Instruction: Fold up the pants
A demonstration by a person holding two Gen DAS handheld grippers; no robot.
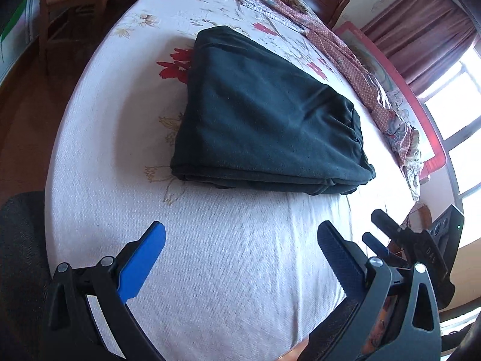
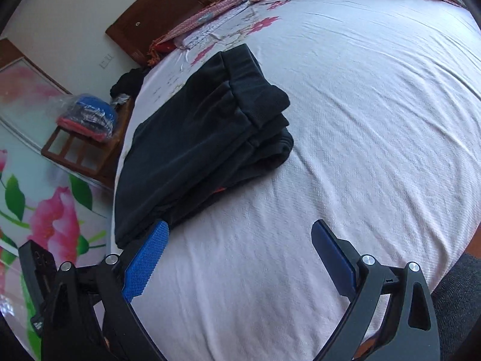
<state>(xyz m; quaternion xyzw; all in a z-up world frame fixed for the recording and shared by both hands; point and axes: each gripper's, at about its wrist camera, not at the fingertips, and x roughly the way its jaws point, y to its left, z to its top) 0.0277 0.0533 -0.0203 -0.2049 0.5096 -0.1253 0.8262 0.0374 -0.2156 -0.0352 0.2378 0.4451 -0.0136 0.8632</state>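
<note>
the pants (image 1: 264, 114) lie on the bed (image 1: 210, 255) as a compact dark bundle, several layers stacked one on another. in the left wrist view the near edge shows the stacked folds lined up fairly evenly, and the top face is smooth, with only a few soft creases toward the right end. in the right wrist view the same pants (image 2: 198, 144) show their cuffed ends piled at the far right corner, a little staggered rather than flush, and a small orange-red bit peeks out between layers on the near side; what it is cannot be told.

the left gripper (image 1: 240, 237) is spread wide and holds nothing, over bare sheet just short of the bundle. the right gripper (image 2: 239, 236) is also spread wide and empty; its left pad sits right at the near corner of the pants, though whether it touches the cloth is hard to tell. in the left view the right gripper also shows at the lower right edge.

as a judgement, the folding looks essentially done: no leg or waistband trails loose, and the bundle sits apart from the pink bedding (image 1: 345, 51) by the headboard. what may be left is small: squaring the staggered cuffs, tucking in the orange bit, or simply drawing both grippers away.
</note>
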